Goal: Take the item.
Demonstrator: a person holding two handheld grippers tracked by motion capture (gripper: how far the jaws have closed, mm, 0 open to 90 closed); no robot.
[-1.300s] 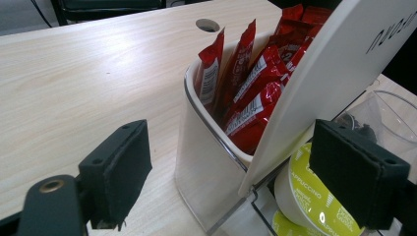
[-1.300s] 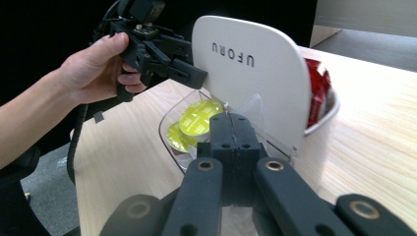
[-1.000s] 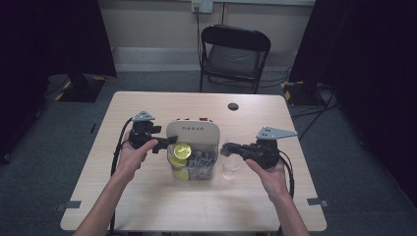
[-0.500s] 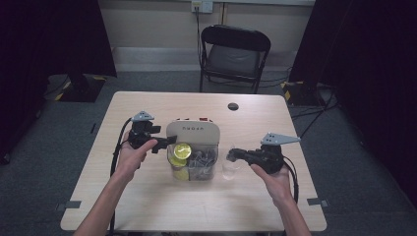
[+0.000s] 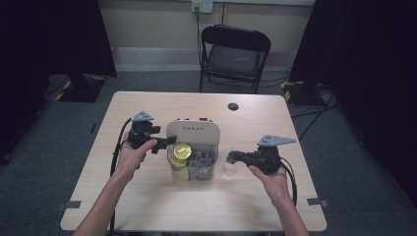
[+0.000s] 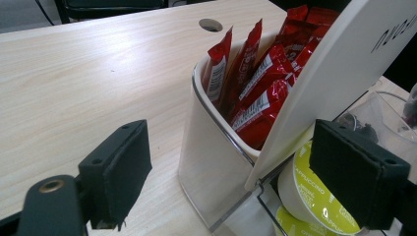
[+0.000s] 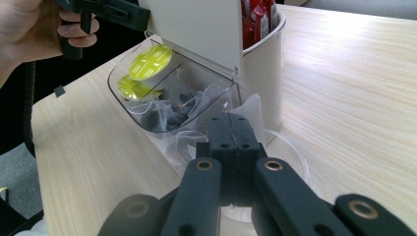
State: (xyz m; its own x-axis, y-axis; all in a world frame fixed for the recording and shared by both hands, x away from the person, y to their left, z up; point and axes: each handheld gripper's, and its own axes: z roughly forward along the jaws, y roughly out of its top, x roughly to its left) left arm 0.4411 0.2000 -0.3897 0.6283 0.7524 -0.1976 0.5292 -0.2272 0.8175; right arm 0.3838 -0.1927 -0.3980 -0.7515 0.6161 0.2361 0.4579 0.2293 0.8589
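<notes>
The right tongs [image 7: 235, 129] are squeezing shut on a thin see-through bag [image 7: 252, 109]. The bag is pinched right between the two black tips, and a white corner of it is sticking up just past them. In the high view, the right tongs [image 5: 230, 158] are pointing toward the box, with the bag end near the box's clear side. Right under the tips a clear cup [image 7: 290, 157] is sitting on the table [image 7: 354, 69], and the tongs are hanging just above its rim.

Past the tips of the right tongs, a box [image 7: 196, 29] is standing with its white lid tilted up. In front of the tips, its clear bin [image 7: 162, 98] is holding yellow-green pods [image 7: 150, 63] and more thin bags with dark stuff inside. Behind the lid, off to one side of the tips, red packets [image 7: 255, 14] are standing up in a white pot.

The left tongs [image 6: 231, 172] are standing wide open. The corner of the box [image 6: 216, 152] is sitting between the two pads, but the pads are not touching it. One pad is near a pod [image 6: 314, 196], and the red packets [image 6: 255, 93] are sticking up just past the tips. In the high view, the left tongs [image 5: 164, 143] are reaching in at the side of the box [image 5: 193, 135], across from the right tongs.
</notes>
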